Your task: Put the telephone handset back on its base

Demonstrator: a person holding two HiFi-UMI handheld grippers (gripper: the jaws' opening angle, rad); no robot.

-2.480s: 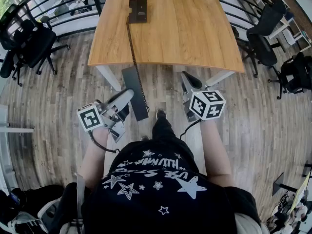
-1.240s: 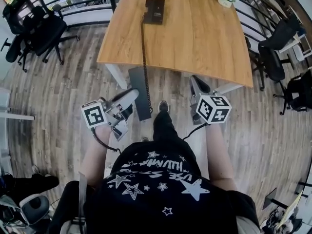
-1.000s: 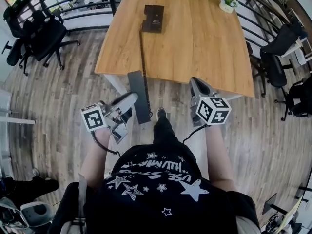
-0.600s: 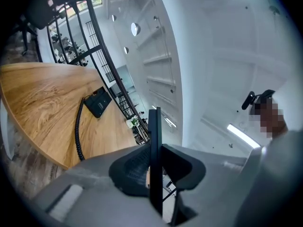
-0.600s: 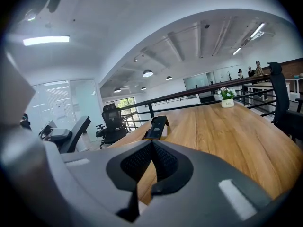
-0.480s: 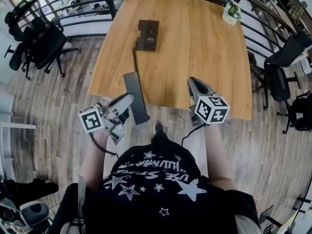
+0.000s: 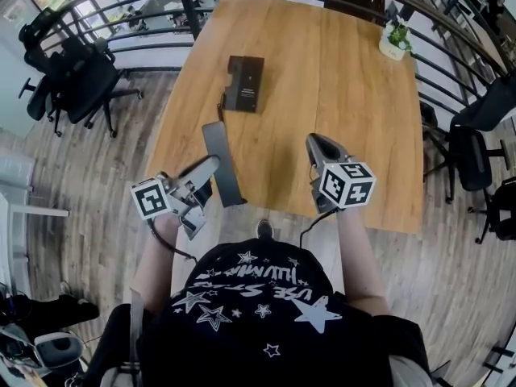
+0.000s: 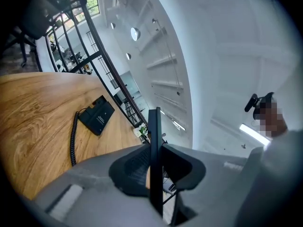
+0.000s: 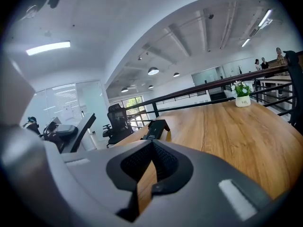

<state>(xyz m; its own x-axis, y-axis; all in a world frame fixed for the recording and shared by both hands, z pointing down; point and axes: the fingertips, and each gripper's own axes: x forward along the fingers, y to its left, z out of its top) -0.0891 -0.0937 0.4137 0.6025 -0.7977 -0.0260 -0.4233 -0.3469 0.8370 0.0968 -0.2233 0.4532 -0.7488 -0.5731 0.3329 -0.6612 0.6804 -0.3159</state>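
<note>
The black telephone base (image 7: 243,84) lies on the wooden table (image 7: 355,95), towards its far left. A coiled cord (image 7: 219,107) runs from it to the long black handset (image 7: 222,164). My left gripper (image 7: 211,166) is shut on the handset's lower end and holds it over the table's near left edge. In the left gripper view the handset (image 8: 155,126) shows edge-on between the pads, with the base (image 8: 97,116) and cord (image 8: 73,138) beyond. My right gripper (image 7: 316,141) hovers over the near edge, shut and empty; its view shows the base (image 9: 155,128) ahead past the gripper (image 9: 152,145).
A small potted plant (image 7: 393,43) stands at the table's far right corner. Black office chairs stand left (image 7: 76,71) and right (image 7: 484,127) of the table. A dark railing (image 7: 145,35) runs behind and along both sides. The floor is wood plank.
The person has walked up to the table. Both grippers and the handset have moved from over the floor to over the near edge, and the cord has drawn shorter.
</note>
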